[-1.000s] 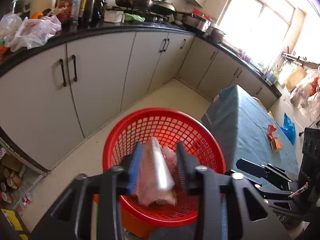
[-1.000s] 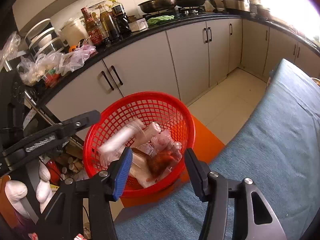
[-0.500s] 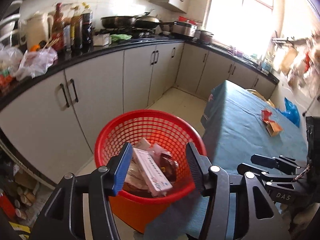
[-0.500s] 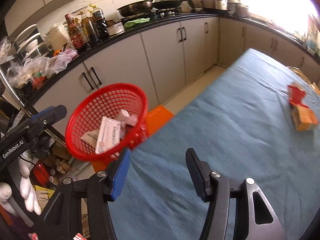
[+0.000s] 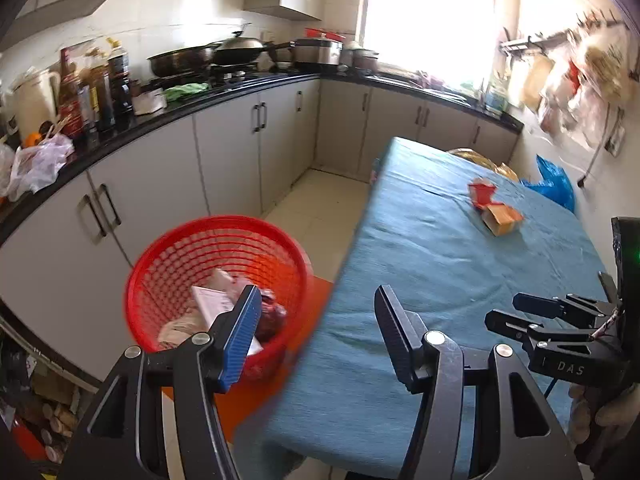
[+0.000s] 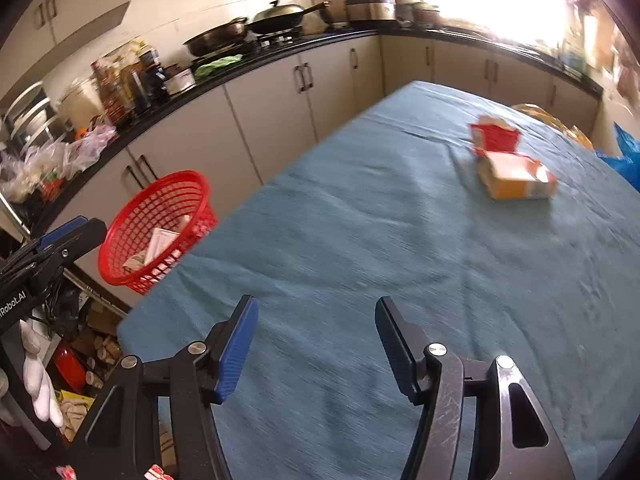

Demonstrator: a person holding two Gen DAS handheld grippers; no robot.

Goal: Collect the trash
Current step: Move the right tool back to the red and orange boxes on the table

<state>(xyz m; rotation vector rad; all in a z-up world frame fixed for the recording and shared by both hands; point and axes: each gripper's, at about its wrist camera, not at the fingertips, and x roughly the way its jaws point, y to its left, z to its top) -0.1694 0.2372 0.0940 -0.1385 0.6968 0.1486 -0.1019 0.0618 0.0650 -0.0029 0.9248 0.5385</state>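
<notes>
Both grippers empty, jaws wide. Left gripper [image 5: 316,304] hangs over the near table edge, its blue-padded finger [image 5: 240,340] overlapping the basket [image 5: 168,248] in the left wrist view, the other finger over the cloth. Right gripper [image 6: 316,316] sits above the blue tablecloth [image 6: 380,240], nothing between the fingers; in the left wrist view it shows at the right edge [image 5: 536,316], also spread apart. Basket is red plastic mesh, on the floor just beside the table's near corner, on something orange [image 5: 308,300]. Inside it: a white carton [image 5: 210,300], a dark red wrapper [image 5: 272,318], some pale crumpled bits, partly hidden by the finger. From the right wrist view the basket [image 6: 132,240] is off to the left, below table level, with the left gripper's tip [image 6: 68,232] near it. Remaining trash is further down the table: an orange box [image 6: 516,176] lying flat, and a red carton [image 6: 494,136] touching its far side; both blurred, no print readable. Same pair in the left wrist view: box [image 5: 500,216], carton [image 5: 482,192]. Beyond those, a blue bag [image 5: 554,184] at the far table edge. Back wall: grey cabinets [image 5: 224,148] under a black counter [image 5: 160,118] with bottles [image 5: 96,92], pans [image 5: 208,56] and a bright window [image 5: 432,12].
</notes>
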